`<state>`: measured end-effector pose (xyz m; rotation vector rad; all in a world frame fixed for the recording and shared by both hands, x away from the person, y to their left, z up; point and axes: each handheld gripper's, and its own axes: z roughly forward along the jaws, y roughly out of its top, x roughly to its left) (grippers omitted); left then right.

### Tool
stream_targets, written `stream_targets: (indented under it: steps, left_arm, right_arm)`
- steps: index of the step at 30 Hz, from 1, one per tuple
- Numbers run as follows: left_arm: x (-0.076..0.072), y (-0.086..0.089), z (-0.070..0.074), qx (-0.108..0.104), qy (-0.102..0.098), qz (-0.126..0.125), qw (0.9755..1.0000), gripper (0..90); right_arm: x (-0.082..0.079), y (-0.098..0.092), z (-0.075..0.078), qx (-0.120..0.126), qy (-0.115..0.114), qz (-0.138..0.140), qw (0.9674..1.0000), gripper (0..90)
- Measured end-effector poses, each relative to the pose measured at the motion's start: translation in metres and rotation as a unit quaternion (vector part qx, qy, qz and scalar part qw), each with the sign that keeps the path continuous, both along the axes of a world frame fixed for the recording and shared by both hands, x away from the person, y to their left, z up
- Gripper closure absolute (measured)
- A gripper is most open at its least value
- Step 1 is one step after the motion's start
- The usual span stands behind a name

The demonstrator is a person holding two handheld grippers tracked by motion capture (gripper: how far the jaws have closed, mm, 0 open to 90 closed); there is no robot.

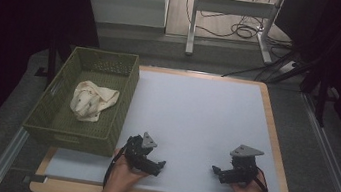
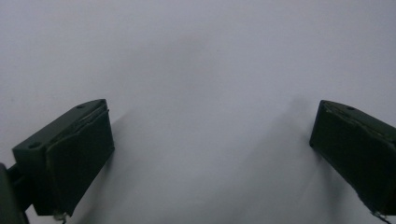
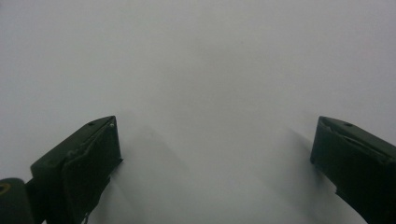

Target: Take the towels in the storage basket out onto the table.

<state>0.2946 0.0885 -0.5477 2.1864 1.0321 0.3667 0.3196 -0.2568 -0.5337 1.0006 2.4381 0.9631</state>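
The table [image 1: 206,116], with its pale grey mat edged in wood, takes up the middle of the high view, and I rest on its near edge at the bottom of the frame. Next in size is the olive woven basket [image 1: 56,123] at centre left, sitting on the mat's left edge, its long side running from lower left up toward the top of the frame. Inside it, roughly in the middle, lies the cream cloth [image 1: 91,100], crumpled into a loose heap with a slight stretch toward the basket's right wall; I take it as the thing to go for. My left gripper [image 1: 161,165] sits at lower centre, just right of the basket's near right corner, and my right gripper [image 1: 216,170] sits at lower right, well apart from the basket. Both point inward, toward each other. In the left gripper view my jaws stand wide with bare mat between them, and the right gripper view shows the same: wide, holding nothing. The cloth lies up and to the left of my left gripper, over the basket wall, so the left one is clearly nearer; I judge it would need to lift over the rim and come down from above.
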Motion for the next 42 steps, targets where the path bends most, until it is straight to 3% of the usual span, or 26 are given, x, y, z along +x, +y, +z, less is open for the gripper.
stream_targets:
  steps: [34,39,42]
  left_arm:
    - [0.001,0.001,0.001,-0.003,0.002,-0.003,1.0000,0.0]
    - [0.002,0.000,0.004,0.003,0.010,-0.009,0.9999,2.2]
    - [0.001,-0.001,0.011,0.006,0.000,-0.013,0.9999,2.4]
  right_arm:
    - [0.000,0.000,0.000,0.001,0.000,0.000,1.0000,1.7]
    - [0.000,0.000,0.000,0.001,0.000,0.000,1.0000,1.7]
    - [0.000,0.000,0.000,0.001,0.000,0.000,1.0000,1.7]
